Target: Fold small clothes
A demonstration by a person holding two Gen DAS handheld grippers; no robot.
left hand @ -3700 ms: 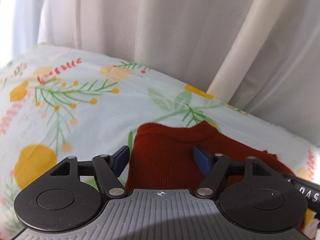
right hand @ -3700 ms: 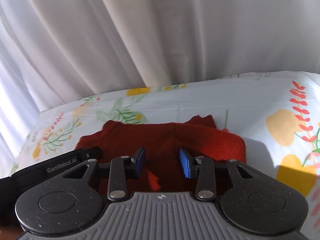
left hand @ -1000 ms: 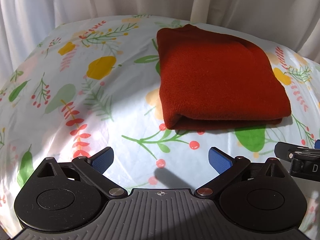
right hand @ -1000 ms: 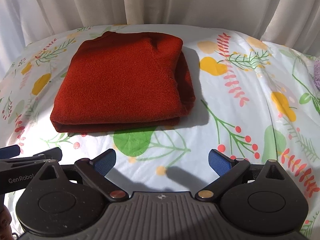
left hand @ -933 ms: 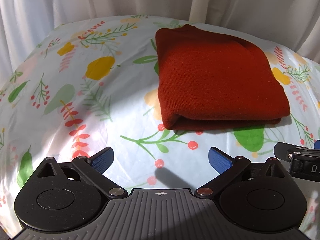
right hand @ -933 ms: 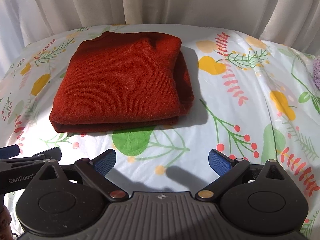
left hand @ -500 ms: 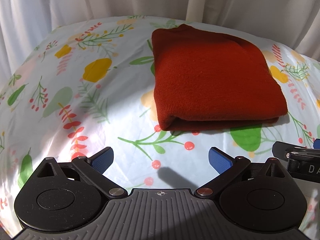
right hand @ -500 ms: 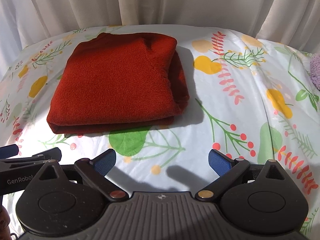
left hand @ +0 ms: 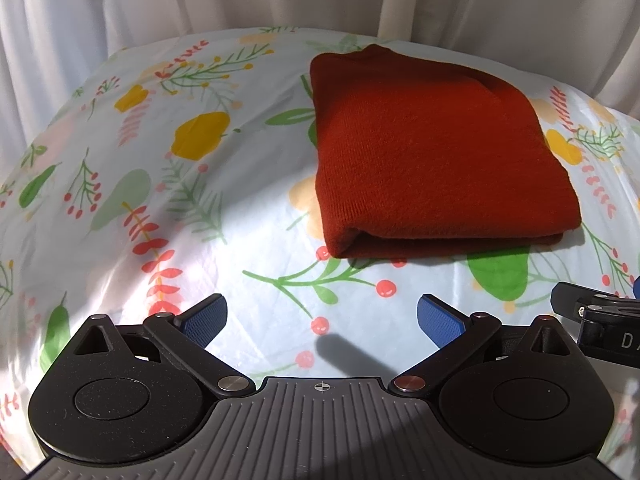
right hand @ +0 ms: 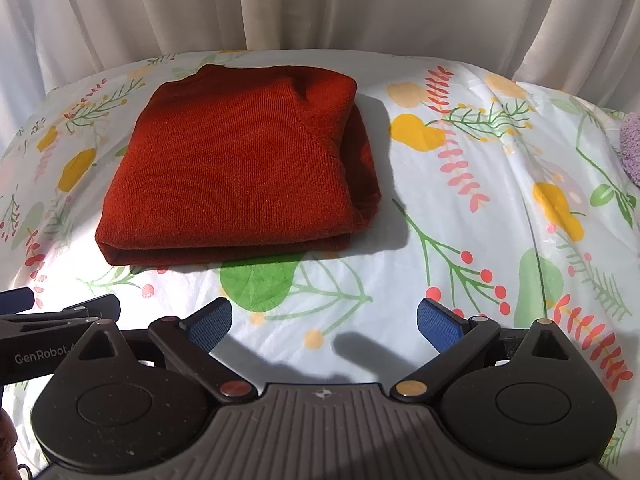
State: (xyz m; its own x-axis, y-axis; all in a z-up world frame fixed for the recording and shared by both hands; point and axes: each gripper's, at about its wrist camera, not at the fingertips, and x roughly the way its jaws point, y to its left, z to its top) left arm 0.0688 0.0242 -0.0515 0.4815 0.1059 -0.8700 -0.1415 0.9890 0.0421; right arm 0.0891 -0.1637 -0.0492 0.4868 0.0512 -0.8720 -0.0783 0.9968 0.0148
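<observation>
A rust-red knitted garment (left hand: 436, 152) lies folded into a thick rectangle on the floral sheet (left hand: 160, 184); the right wrist view shows the same garment (right hand: 236, 168) with its folded edge toward me. My left gripper (left hand: 322, 318) is open and empty, held back from the garment's near left corner. My right gripper (right hand: 324, 322) is open too, nothing between its blue pads, a little short of the garment's near edge. Each gripper's tip shows at the side of the other's view.
White curtains (right hand: 320, 4) hang close behind the sheet's far edge. A purple fuzzy item (right hand: 630, 148) peeks in at the far right. Bare floral sheet (right hand: 480, 200) stretches to the right of the garment, and more lies to its left.
3.7 s ago both grippers were close over the garment near the curtain; both have since pulled back and opened wide. Over the last second the garment keeps drifting slightly farther away.
</observation>
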